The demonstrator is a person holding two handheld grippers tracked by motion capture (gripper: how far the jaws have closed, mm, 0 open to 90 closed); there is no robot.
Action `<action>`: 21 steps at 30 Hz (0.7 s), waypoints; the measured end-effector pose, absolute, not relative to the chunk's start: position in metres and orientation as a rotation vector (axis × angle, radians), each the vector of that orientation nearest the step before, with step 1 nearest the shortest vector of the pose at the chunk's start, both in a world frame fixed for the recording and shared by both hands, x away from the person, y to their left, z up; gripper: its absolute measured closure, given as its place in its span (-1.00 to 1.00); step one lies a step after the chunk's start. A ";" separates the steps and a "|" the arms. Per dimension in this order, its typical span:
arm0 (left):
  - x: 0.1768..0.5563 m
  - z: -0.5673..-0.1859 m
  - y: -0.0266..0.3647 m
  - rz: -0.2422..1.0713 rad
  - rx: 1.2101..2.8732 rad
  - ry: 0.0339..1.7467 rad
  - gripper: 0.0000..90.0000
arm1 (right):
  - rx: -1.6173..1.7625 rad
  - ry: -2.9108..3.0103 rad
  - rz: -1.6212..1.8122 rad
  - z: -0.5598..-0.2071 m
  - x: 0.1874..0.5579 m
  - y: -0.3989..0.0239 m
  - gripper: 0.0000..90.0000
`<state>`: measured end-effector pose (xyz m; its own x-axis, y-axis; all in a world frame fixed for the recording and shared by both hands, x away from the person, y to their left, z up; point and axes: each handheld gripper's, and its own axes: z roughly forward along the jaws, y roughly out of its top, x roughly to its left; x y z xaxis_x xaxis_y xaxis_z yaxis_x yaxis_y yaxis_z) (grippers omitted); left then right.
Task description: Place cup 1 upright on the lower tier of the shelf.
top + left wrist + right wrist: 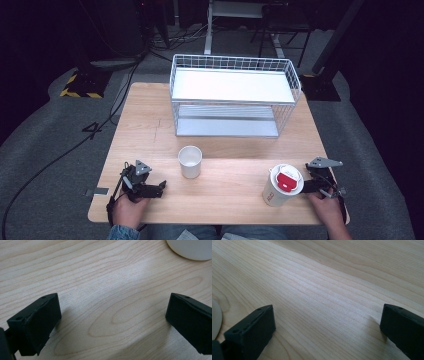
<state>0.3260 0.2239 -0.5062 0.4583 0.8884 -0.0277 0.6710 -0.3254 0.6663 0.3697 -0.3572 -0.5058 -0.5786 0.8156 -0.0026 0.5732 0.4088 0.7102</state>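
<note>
A wooden table (150, 125) seen from above, with a person's two hands at its near edge, each holding a two-jaw gripper. The left gripper (161, 187) rests low on the table at the near left, its jaws spread wide with nothing between them; in the left gripper view bare wood lies between the jaws. An open white cup (190, 161) stands upright just ahead and to the right of it, apart from it. The right gripper (306, 186) sits at the near right, jaws also wide and empty. A lidded cup (281, 186) with a red tab on its lid stands upright just to its left, close beside it but not between the jaws. Each cup is nearest the gripper on its own side. A white wire rack (235, 95) stands at the far side, well apart from both cups.
</note>
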 end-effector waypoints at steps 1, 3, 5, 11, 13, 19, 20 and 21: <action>0.325 -0.506 0.223 0.459 2.093 1.302 -0.99 | 1.197 2.321 0.965 -0.506 0.370 -0.357 -1.00; 0.325 -0.506 0.223 0.458 2.093 1.303 -0.99 | 1.198 2.321 0.965 -0.506 0.370 -0.357 -1.00; 0.324 -0.506 0.223 0.460 2.093 1.305 -0.99 | 1.198 2.321 0.966 -0.506 0.370 -0.357 -1.00; 0.323 -0.506 0.223 0.462 2.096 1.301 -0.99 | 1.198 2.321 0.966 -0.506 0.370 -0.357 -1.00; 0.323 -0.506 0.223 0.462 2.092 1.304 -0.99 | 1.197 2.321 0.965 -0.506 0.370 -0.357 -1.00; 0.323 -0.506 0.223 0.461 2.094 1.300 -0.99 | 1.201 2.319 0.965 -0.506 0.369 -0.357 -1.00; 0.323 -0.506 0.223 0.460 2.095 1.299 -0.99 | 1.201 2.318 0.965 -0.506 0.369 -0.357 -1.00; 0.323 -0.506 0.223 0.460 2.095 1.298 -0.99 | 1.201 2.318 0.965 -0.506 0.369 -0.357 -1.00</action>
<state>0.3230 0.2235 -0.5063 0.4550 0.8900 -0.0299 0.6725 -0.3215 0.6666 0.3694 -0.3570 -0.5059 -0.5761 0.8174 -0.0022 0.5744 0.4067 0.7104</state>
